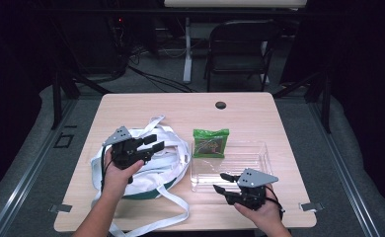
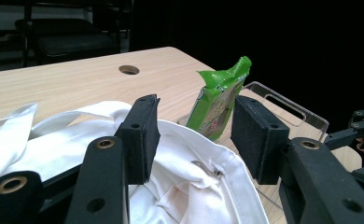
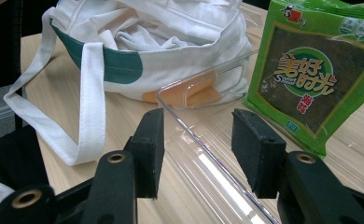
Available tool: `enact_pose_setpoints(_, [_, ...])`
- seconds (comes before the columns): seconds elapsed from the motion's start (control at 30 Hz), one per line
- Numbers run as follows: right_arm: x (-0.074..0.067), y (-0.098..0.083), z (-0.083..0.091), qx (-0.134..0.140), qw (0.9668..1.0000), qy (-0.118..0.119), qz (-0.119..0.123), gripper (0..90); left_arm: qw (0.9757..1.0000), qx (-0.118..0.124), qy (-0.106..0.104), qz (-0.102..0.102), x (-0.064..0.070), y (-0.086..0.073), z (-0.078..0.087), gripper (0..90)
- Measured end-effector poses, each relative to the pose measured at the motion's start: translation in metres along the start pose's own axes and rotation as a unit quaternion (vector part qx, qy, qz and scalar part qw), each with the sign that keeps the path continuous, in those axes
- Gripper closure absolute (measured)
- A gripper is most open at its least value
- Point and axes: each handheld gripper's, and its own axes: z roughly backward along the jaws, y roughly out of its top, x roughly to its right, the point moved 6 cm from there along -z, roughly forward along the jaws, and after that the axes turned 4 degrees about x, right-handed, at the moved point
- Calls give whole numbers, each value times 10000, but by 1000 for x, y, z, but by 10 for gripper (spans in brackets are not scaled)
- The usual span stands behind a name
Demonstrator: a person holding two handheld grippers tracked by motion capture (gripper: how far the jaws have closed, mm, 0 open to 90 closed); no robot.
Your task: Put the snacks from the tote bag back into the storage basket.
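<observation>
Both sets of fingers are open: left gripper [image 1: 151,143] hovers over the white bag [image 1: 168,153], right gripper [image 1: 222,181] sits at the clear tray [image 1: 259,148].

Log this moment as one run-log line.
left gripper: open, over white bag | right gripper: open, at clear tray edge | green packet: upright in tray

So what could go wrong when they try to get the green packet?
The green packet leans at the far edge of the clear tray, so a nudge might tip it. The tray looks light and may slide if the right gripper bumps it. The white bag has loose straps that could snag the left gripper.
</observation>
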Motion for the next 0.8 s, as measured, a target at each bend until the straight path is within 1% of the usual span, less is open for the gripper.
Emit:
enact_pose_setpoints(0.2, [1,-1,0,-18,10000,7,-2,544,10000,-20,55,-13,-1,0,0,512])
enact_pose_setpoints(0.4, [2,-1,0,1,10000,-3,-43,544,10000,-18,45,18,-3,-1,0,510])
enact_pose_setpoints(0.53, [4,-2,1,-7,9999,-10,-103,544,9999,-13,98,77,-5,-1,1,508])
enact_pose_setpoints(0.67, [5,-1,2,65,9999,7,-145,544,9999,-11,126,104,-6,-1,2,507])
enact_pose_setpoints(0.77, [6,0,3,77,9999,-17,-136,543,9998,-27,171,126,-7,-2,2,506])
enact_pose_setpoints(0.8, [6,1,4,83,9999,-58,-123,542,9997,-25,179,137,-8,-2,2,505])
